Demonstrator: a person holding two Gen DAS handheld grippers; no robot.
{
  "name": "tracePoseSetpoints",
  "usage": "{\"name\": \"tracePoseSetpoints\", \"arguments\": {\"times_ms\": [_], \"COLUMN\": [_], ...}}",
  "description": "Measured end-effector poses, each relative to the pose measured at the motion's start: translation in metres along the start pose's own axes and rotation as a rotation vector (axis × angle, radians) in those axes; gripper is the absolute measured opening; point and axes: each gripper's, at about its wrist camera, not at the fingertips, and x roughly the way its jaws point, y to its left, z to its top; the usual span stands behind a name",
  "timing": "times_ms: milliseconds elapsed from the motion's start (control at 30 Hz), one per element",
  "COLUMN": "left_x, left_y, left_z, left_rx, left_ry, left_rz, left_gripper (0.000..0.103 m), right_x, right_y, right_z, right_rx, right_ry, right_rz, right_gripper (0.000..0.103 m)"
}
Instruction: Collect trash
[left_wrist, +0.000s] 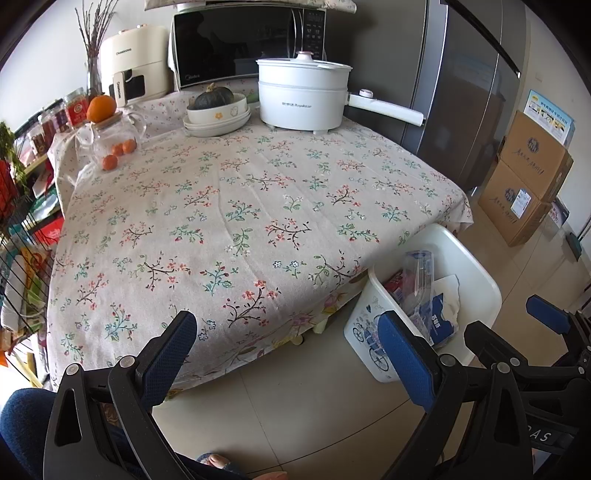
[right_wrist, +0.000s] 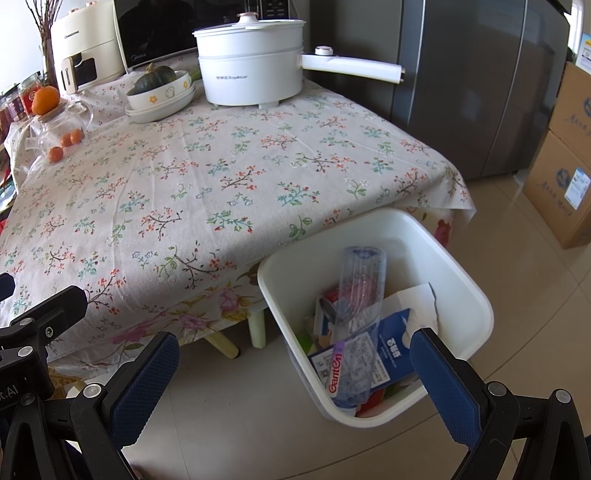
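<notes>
A white trash bin (right_wrist: 461, 280) stands on the floor by the table's near right corner, also in the left wrist view (left_wrist: 476, 273). In it lie a clear plastic bottle (right_wrist: 360, 314) with a red label, a blue packet (right_wrist: 391, 350), white paper (right_wrist: 417, 299) and other wrappers. My right gripper (right_wrist: 295, 373) hangs open just in front of the bin with nothing between its fingers. My left gripper (left_wrist: 291, 354) is open and empty over the table's front edge. The right gripper's blue fingertips (left_wrist: 546, 314) show at the left view's right edge.
The floral tablecloth (left_wrist: 240, 206) covers the table. At its back stand a white electric pot (left_wrist: 303, 96), stacked bowls with a squash (left_wrist: 218, 110), a glass teapot with oranges (left_wrist: 110, 140), an air fryer (left_wrist: 133, 70) and a microwave (left_wrist: 243, 44). Cardboard boxes (left_wrist: 524, 181) and a fridge (left_wrist: 461, 92) are right; a wire rack (left_wrist: 22, 236) is left.
</notes>
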Motion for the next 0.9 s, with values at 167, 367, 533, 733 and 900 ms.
{"name": "tracePoseSetpoints", "arguments": {"times_ms": [167,367,533,733,900], "left_x": [0.0000,0.0000,-0.0009,-0.0001,-0.0007], "left_y": [0.0000,0.0002,0.0017,0.0025,0.0028], "left_z": [0.0002,-0.0001,-0.0001,0.0000,0.0000], "left_rx": [0.000,0.002,0.005,0.014,0.016], "left_ry": [0.000,-0.001,-0.004,-0.003,-0.011], "left_rz": [0.000,0.000,0.002,0.009,0.014], "left_gripper": [0.100,0.100,0.100,0.100,0.100], "right_x": [0.0008,0.0007,0.0007,0.0032,0.0034], "right_y": [-0.0006,-0.0005,-0.0004,-0.0014,-0.0013], "right_z": [-0.0003,-0.0003,-0.0001,-0.0012,-0.0025], "right_rx": [0.000,0.000,0.000,0.000,-0.002], "right_ry": [0.001,0.001,0.002,0.009,0.009], "right_rz": [0.001,0.001,0.001,0.004,0.003], "right_gripper": [0.103,0.103,0.103,0.103,0.103]}}
